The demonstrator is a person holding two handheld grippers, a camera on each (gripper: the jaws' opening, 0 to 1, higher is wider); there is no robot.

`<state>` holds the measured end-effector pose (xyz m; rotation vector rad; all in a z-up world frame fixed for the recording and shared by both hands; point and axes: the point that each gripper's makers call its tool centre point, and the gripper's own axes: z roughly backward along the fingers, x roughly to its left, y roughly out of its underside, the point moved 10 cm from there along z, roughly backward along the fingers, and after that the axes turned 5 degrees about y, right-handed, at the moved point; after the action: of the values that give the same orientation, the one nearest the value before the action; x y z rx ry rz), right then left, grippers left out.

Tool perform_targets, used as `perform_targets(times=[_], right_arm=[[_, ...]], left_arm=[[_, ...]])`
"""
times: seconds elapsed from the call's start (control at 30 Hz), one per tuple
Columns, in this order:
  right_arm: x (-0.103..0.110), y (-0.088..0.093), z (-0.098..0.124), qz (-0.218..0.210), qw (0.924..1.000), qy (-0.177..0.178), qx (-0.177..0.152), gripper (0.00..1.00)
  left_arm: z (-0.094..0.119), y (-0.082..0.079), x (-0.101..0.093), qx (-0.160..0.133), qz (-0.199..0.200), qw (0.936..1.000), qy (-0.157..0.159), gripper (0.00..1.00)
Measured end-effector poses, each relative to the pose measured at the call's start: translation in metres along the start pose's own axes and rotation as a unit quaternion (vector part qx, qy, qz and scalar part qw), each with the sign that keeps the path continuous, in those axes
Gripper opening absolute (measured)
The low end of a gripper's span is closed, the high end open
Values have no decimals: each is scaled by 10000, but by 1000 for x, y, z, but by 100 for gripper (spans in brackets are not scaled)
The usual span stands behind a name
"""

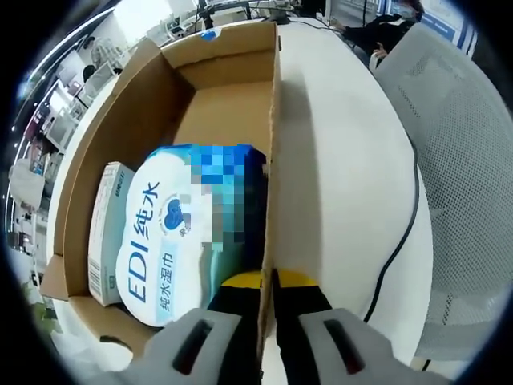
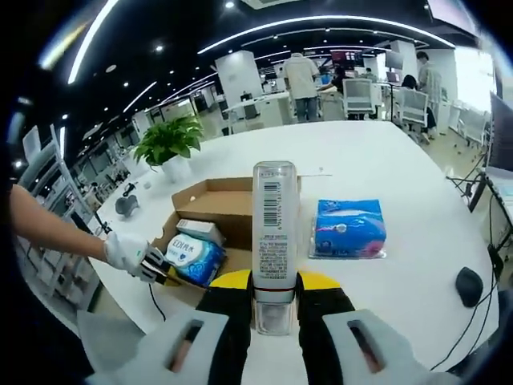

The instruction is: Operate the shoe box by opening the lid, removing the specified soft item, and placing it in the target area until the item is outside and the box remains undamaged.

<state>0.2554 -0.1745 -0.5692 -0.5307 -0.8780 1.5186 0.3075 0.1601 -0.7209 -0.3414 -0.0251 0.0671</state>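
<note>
The open cardboard shoe box [image 1: 120, 136] holds a blue and white wet-wipes pack [image 1: 180, 233] and a small white carton [image 1: 108, 228] along its left wall. My left gripper [image 1: 268, 282] is shut on the thin edge of the box's right wall [image 1: 275, 160]. In the right gripper view the box [image 2: 215, 200] sits left of centre on the white table [image 2: 401, 160], with a gloved hand and the left gripper [image 2: 156, 269] at its near corner. My right gripper [image 2: 274, 282] is shut on a white tube [image 2: 274, 224] with a barcode, held upright above the table.
A blue tissue pack [image 2: 349, 228] lies on the table right of the box. A potted plant [image 2: 170, 143] stands behind the box, and a black mouse [image 2: 469, 285] lies at the right. A black cable [image 1: 405, 233] and a mesh chair [image 1: 457, 160] are beside the table.
</note>
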Motion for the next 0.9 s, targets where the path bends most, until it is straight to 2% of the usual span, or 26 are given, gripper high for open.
perform_targets(times=[0.1, 0.3, 0.4, 0.5, 0.57, 0.67, 0.7, 0.8, 0.9], right_arm=[[-4, 2, 3, -180, 9998, 51, 1, 17], [-8, 6, 3, -183, 9996, 179, 78, 17], [-4, 8, 4, -291, 9994, 175, 93, 17], [-1, 10, 3, -174, 9996, 144, 145, 17], [1, 11, 2, -109, 9998, 156, 115, 17], [3, 14, 1, -241, 9996, 174, 35, 17], [5, 15, 2, -227, 9996, 177, 33, 17], [5, 19, 3, 310, 9989, 284, 224, 17], [-1, 24, 3, 247, 9986, 388, 267, 17]], left_arm=[[1, -1, 0, 6, 11, 10000, 8, 2], [0, -1, -1, 14, -4, 10000, -65, 2], [0, -1, -1, 8, 5, 10000, -58, 2], [0, -1, 0, 2, 4, 10000, -73, 2], [0, -1, 0, 2, -7, 10000, -85, 2], [0, -1, 1, 5, 63, 10000, -43, 2], [1, -1, 2, 5, 87, 10000, -25, 2], [0, -1, 0, 10, 65, 10000, -36, 2], [-1, 0, -2, 8, 33, 10000, -91, 2]])
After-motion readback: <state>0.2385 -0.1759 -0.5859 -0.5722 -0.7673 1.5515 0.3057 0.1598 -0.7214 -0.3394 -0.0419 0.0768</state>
